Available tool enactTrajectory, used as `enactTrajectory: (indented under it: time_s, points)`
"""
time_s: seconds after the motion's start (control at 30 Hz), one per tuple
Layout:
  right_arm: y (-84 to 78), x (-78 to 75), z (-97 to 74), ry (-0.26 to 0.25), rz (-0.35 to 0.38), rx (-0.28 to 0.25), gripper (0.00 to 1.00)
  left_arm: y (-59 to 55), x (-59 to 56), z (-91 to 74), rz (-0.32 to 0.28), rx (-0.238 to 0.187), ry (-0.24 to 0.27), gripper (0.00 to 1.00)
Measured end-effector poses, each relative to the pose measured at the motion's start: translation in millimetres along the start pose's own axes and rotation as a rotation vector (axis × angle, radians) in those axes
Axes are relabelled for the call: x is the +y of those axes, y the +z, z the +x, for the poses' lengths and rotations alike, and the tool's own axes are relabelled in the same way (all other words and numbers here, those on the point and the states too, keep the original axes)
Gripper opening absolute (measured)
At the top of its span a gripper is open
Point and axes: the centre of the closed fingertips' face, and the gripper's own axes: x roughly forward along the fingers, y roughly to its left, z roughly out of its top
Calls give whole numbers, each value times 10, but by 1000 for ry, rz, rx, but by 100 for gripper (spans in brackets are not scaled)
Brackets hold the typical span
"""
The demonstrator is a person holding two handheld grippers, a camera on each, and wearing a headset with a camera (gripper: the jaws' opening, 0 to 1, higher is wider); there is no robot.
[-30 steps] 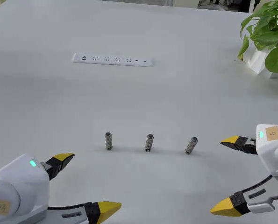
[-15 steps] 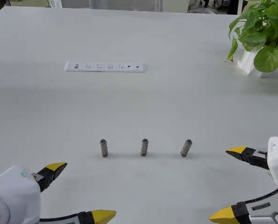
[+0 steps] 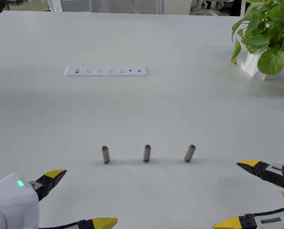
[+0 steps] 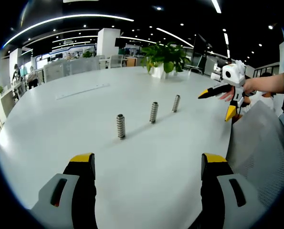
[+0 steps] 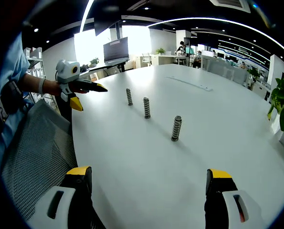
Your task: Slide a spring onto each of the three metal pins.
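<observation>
Head view: three springs (image 3: 146,153) are recorded upright in a row at mid-desk (image 3: 189,95), pins judged hidden inside the coils. Left claw (image 3: 84,198) and right claw (image 3: 235,193) are held wide open, empty, near the desk edge. Threading is judged complete; only a seating check is called for.

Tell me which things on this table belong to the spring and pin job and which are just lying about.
Belong to the job:
left pin with spring
middle pin with spring
right pin with spring, leaning
left gripper and right gripper, jaws open

Just lying about:
power strip
potted plant
</observation>
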Motion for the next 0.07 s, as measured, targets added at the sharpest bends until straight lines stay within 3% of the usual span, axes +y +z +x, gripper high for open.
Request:
enactTrajectory:
  time_s: [0.07]
  points:
    - [-17, -1, 7, -2, 10, 0, 99, 2, -4, 2, 1, 0, -1, 90]
